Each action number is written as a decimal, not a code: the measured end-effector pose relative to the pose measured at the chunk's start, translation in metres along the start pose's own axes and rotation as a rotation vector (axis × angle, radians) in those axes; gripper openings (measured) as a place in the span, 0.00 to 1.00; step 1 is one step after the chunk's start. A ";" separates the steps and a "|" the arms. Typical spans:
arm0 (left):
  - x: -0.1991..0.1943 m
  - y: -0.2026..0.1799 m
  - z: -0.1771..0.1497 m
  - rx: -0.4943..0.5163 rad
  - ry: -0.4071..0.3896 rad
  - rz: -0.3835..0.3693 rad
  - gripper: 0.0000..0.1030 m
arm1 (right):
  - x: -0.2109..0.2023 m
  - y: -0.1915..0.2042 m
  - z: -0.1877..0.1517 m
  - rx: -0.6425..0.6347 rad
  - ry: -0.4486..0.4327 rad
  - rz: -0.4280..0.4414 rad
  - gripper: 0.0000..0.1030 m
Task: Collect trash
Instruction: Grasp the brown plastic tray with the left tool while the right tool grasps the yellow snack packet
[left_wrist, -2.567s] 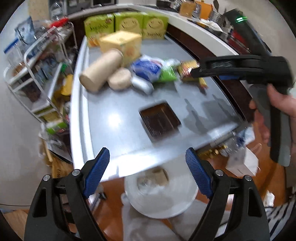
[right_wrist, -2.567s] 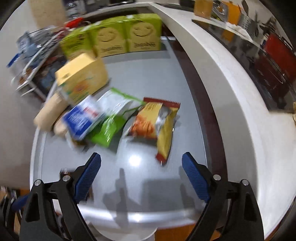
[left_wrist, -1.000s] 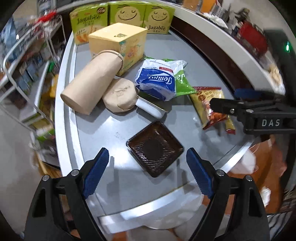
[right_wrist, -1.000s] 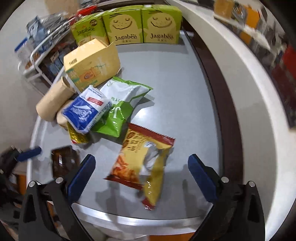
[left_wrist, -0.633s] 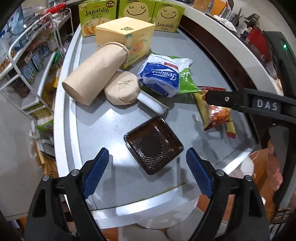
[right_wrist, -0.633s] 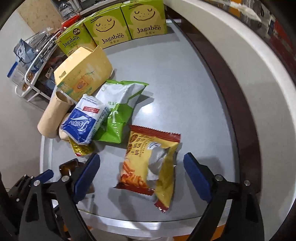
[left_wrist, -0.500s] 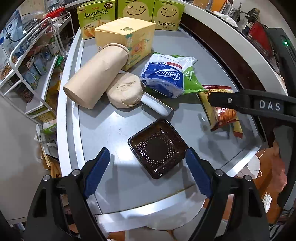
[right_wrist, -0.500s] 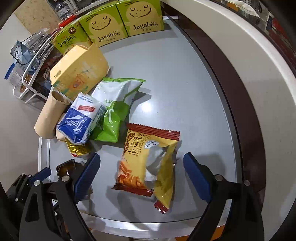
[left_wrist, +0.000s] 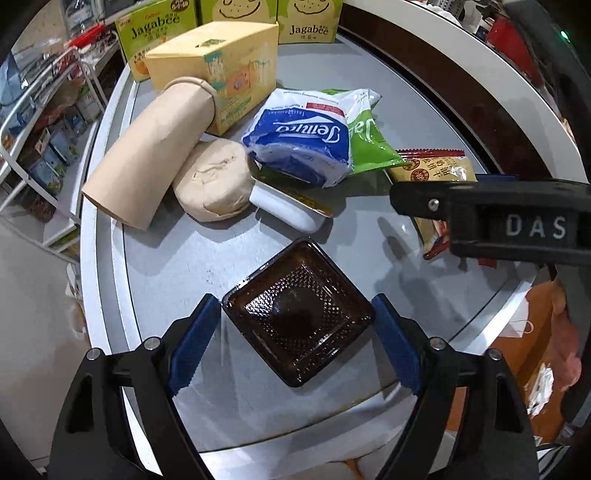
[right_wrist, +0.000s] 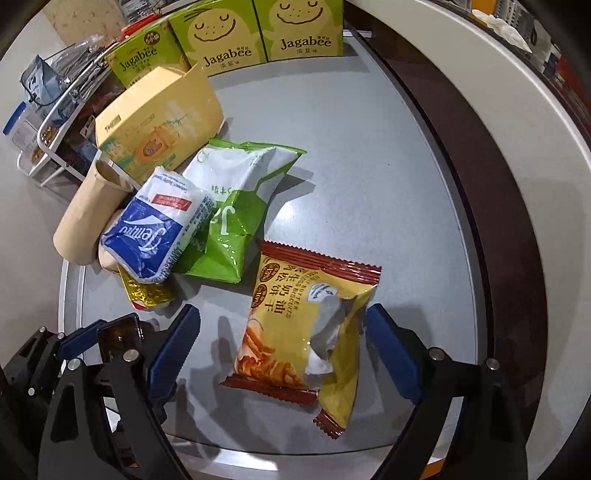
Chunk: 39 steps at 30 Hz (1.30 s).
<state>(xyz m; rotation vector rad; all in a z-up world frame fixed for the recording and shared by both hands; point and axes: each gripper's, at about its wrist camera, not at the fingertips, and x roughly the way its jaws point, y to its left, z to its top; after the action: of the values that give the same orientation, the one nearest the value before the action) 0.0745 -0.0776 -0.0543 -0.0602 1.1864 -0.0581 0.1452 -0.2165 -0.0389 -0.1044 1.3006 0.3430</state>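
At lower centre the left gripper (left_wrist: 291, 325), jaws just closing, brackets the brown plastic tray (left_wrist: 297, 317), seemingly not yet gripping, and may squirt it off the table (left_wrist: 166, 251); the right gripper (right_wrist: 282, 345), spread, straddles the torn biscuit wrapper (right_wrist: 303, 321).

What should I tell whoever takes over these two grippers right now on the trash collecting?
Left gripper: jaws have just been closing around the dark brown square plastic tray, pads not clearly pressing it yet.
Right gripper: open, straddling the torn yellow biscuit wrapper, which lies flat on the grey round table.
Nothing looks collected yet.
Left to do: the tray, the wrapper, the empty green snack bag, the gold foil wrapper, probably more in the pile.
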 end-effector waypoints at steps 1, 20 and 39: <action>0.000 -0.001 0.000 0.011 -0.005 0.011 0.74 | 0.001 0.000 0.000 0.001 0.003 0.000 0.86; -0.016 0.009 -0.009 -0.012 -0.052 -0.009 0.70 | -0.008 -0.009 -0.012 -0.018 0.000 0.015 0.45; -0.058 0.024 -0.017 -0.076 -0.136 -0.003 0.70 | -0.067 -0.012 -0.033 -0.038 -0.074 0.119 0.44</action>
<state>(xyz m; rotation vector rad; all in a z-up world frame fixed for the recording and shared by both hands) 0.0373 -0.0494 -0.0093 -0.1311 1.0520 -0.0113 0.1036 -0.2497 0.0145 -0.0458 1.2301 0.4695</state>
